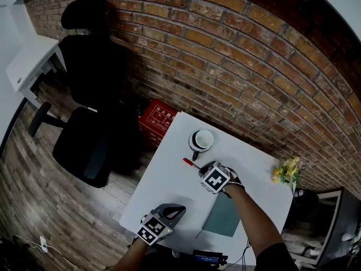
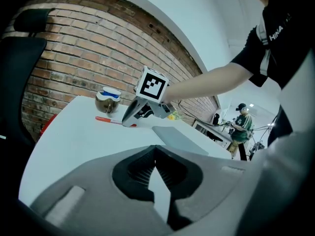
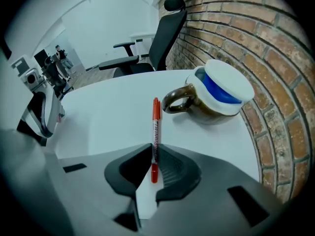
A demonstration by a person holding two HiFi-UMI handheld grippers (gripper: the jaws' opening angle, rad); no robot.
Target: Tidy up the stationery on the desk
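A red pen lies on the white desk just in front of a brown mug covered by a white-and-blue lid. My right gripper points steeply down at it. In the right gripper view the pen runs between the pads, which are shut on its near end, with the mug beyond. My left gripper rests near the desk's front edge, shut with nothing in it. In the left gripper view, the right gripper is on the pen.
A grey notebook lies on the desk under my right forearm. Yellow flowers stand at the desk's right edge. A black office chair and a red box sit on the floor left of the desk. A brick wall runs behind.
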